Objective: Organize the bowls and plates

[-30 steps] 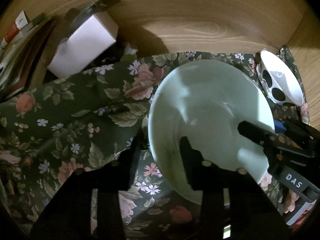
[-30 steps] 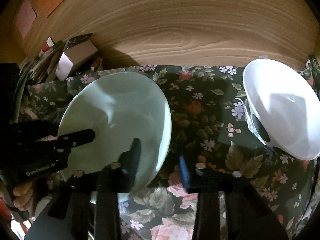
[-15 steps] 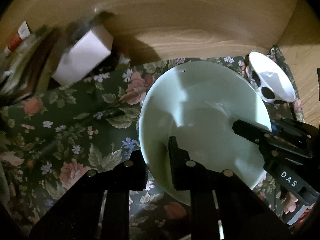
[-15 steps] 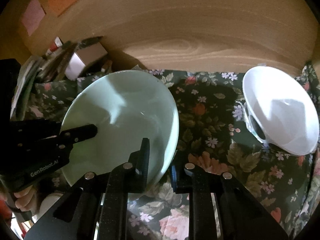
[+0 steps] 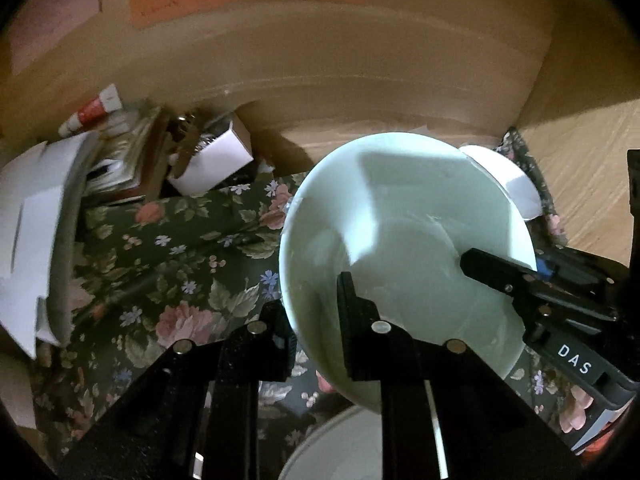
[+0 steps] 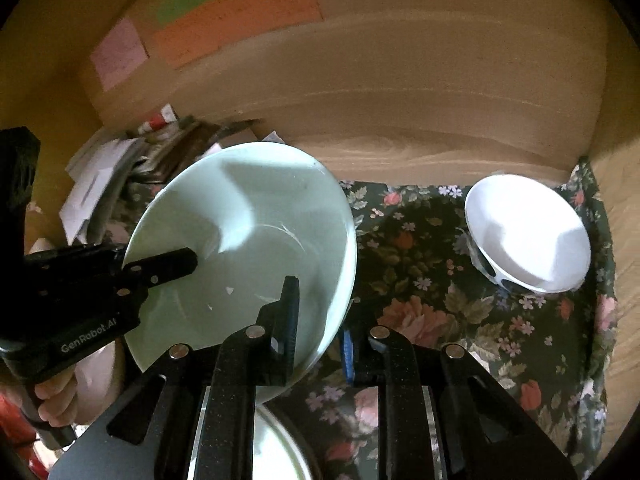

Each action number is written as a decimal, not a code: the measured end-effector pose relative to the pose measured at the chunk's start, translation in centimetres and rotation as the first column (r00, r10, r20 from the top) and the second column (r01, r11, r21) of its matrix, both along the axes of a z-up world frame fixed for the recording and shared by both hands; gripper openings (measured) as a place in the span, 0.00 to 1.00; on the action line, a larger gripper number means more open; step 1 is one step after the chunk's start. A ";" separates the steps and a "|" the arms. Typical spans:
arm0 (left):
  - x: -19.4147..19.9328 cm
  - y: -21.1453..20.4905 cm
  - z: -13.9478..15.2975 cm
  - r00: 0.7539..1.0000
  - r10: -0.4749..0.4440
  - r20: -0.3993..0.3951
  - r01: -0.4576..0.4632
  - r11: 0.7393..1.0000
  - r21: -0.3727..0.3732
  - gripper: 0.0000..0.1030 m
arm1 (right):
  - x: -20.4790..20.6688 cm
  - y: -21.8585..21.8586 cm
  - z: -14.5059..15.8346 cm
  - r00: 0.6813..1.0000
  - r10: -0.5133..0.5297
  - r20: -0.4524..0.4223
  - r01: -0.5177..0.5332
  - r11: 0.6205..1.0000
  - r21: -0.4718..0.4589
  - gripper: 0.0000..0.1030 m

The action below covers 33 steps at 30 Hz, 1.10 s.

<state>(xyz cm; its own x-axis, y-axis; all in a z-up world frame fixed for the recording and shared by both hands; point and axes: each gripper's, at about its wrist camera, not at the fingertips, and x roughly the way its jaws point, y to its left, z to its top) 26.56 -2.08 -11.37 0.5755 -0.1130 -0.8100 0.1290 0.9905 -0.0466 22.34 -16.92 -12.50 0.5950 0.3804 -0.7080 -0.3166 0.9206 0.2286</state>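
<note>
A pale green bowl hangs tilted above the floral cloth, held by both grippers. My left gripper is shut on its left rim, one finger inside the bowl and one outside. My right gripper is shut on the right rim the same way. Each gripper shows in the other's view: the right one, the left one. A white bowl with black spots stands on the cloth at the right. The rim of another pale dish shows below the green bowl.
A wooden wall closes the back, with coloured paper notes stuck on it. Papers, a white box and a tube are piled at the back left. A hand grips the left tool's handle.
Both grippers closed on the green bowl's rim and rose with it off the cloth. The views now take in more wall, and a lower dish has come into sight.
</note>
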 end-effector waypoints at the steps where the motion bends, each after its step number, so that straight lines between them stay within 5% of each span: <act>1: -0.4 0.2 0.2 1.000 0.001 0.008 -0.001 1.000 -0.002 0.17 | -0.4 0.1 0.2 1.000 0.002 0.007 -0.002 1.000 0.000 0.16; 15: -5.6 2.0 1.9 0.996 0.029 0.080 -0.026 0.999 -0.030 0.17 | -4.5 2.6 2.1 0.997 0.032 0.065 -0.032 0.999 -0.014 0.16; 33: -10.3 5.9 0.7 0.991 0.096 0.089 -0.091 0.994 -0.053 0.17 | -7.0 6.7 1.2 0.992 0.105 0.068 -0.104 0.994 -0.026 0.16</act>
<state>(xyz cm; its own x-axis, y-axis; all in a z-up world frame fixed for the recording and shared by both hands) 16.31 3.78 -10.67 0.6569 -0.0933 -0.7482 0.0419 0.9953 -0.0873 15.34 -10.23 -11.32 0.6004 0.4279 -0.6755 -0.4257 0.8862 0.1830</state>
